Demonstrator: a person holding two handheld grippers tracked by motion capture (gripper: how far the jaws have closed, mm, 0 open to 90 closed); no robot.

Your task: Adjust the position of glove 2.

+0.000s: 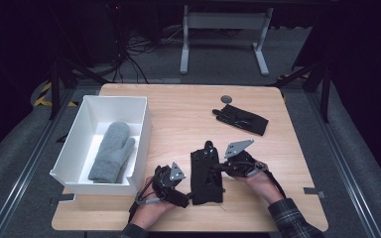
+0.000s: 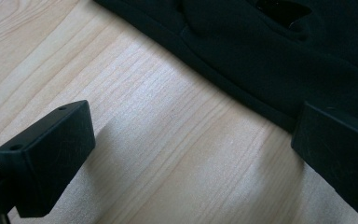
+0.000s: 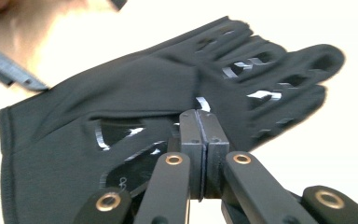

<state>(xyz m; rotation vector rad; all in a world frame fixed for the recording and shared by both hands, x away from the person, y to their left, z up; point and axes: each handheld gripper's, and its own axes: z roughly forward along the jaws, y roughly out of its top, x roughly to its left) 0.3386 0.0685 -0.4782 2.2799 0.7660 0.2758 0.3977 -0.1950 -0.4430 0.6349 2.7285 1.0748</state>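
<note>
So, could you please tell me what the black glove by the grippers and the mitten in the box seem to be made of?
Black glove: thin, smooth matte fabric with a stitched hem and glossy printed patches, probably synthetic. Mitten: thick, fuzzy grey knit or fleece, possibly wool.

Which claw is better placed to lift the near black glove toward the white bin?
Right. The right claw is already shut on the near black fabric glove, its jaws pressed together on the fabric. The left claw is open beside the glove's edge, over bare wooden table.
</note>
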